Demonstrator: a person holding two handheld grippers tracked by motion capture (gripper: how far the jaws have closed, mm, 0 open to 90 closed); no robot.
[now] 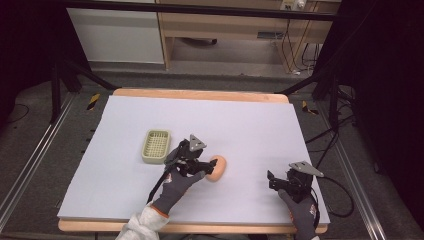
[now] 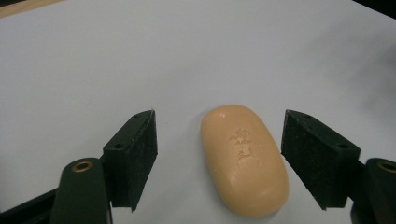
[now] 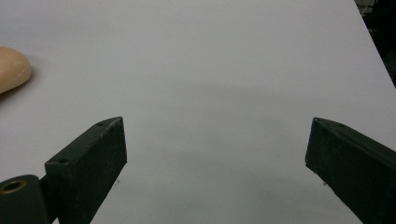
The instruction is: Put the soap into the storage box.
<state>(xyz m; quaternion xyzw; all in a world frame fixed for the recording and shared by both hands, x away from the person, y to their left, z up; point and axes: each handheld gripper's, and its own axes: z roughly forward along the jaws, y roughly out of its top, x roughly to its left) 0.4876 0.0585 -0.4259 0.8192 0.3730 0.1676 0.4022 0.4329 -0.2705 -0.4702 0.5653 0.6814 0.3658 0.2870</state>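
Observation:
A peach-coloured bar of soap (image 1: 217, 167) lies flat on the white table sheet (image 1: 240, 125), near the middle front. In the left gripper view the soap (image 2: 243, 158) sits between the two black jaws with gaps on both sides. My left gripper (image 1: 206, 166) is open around it, and the same gripper (image 2: 219, 154) shows embossed marks on the soap's top. My right gripper (image 1: 272, 181) rests low at the front right, open, with bare sheet between its jaws (image 3: 215, 154). An end of the soap (image 3: 11, 67) shows at that view's left edge.
A pale green slotted soap dish (image 1: 156, 146) stands just left of the left gripper. The wooden table edge (image 1: 200, 94) runs along the back. Dark stands and cables flank the table on both sides.

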